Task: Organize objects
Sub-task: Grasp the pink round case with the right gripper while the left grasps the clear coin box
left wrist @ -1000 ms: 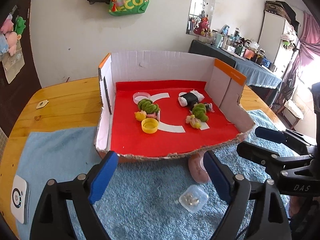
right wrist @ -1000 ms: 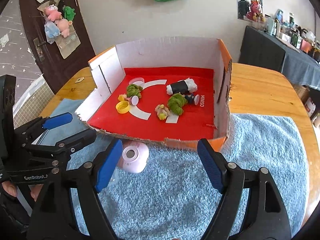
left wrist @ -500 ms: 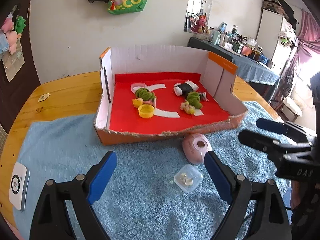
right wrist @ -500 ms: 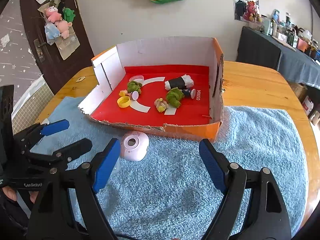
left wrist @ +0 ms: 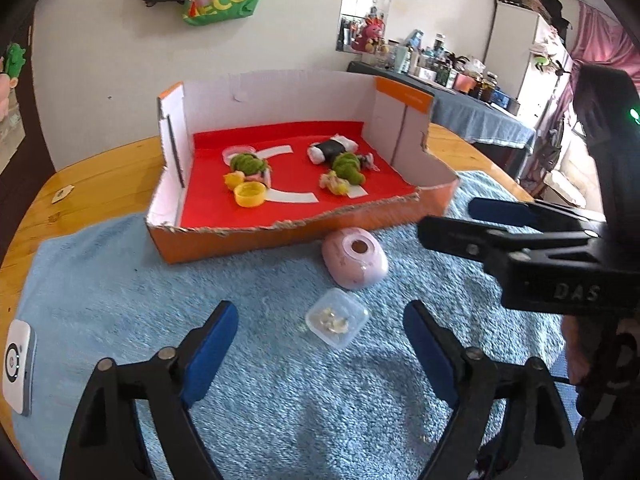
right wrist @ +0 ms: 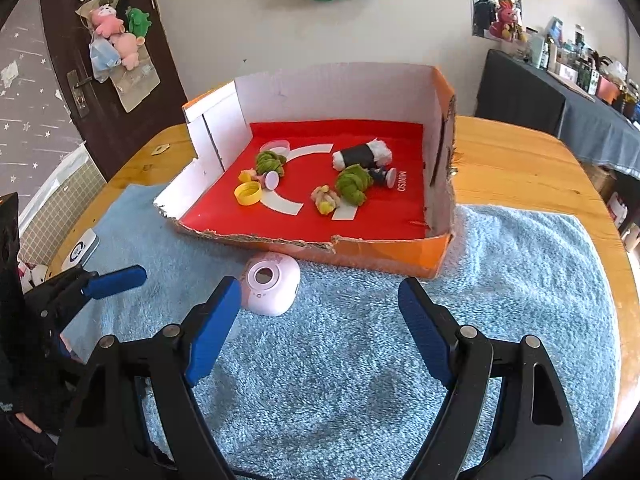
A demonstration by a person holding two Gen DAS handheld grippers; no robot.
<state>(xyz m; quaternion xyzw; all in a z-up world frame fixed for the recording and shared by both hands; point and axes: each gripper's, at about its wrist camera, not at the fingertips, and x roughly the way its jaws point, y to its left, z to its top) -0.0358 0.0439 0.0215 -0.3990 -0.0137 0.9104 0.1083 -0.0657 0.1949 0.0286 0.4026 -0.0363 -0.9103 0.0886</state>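
Observation:
An orange cardboard box [left wrist: 224, 240] [right wrist: 380, 256] with a red floor holds a yellow cap [left wrist: 250, 194], green knitted pieces [left wrist: 248, 163] and a black-and-white roll [left wrist: 332, 148]. In front of it on the blue towel lie a pink oval case [left wrist: 354, 258] [right wrist: 274, 288] and a small clear lidded box [left wrist: 337, 322]. My left gripper [left wrist: 320, 320] is closing; the clear box lies between its tips, untouched by the pads. My right gripper [right wrist: 318, 296] is open and holds nothing, with the pink case just ahead of its left finger [right wrist: 216, 320].
A blue towel [right wrist: 500, 272] covers the near part of the round wooden table [right wrist: 520, 160]. A white device [left wrist: 16, 360] lies at the towel's left edge. Each gripper shows in the other's view: the right gripper [left wrist: 500, 216] and the left gripper [right wrist: 112, 280].
The left gripper has drawn back from the box and sunk, so the pink case and the clear box now lie in full view ahead of it. The right gripper has hardly moved.

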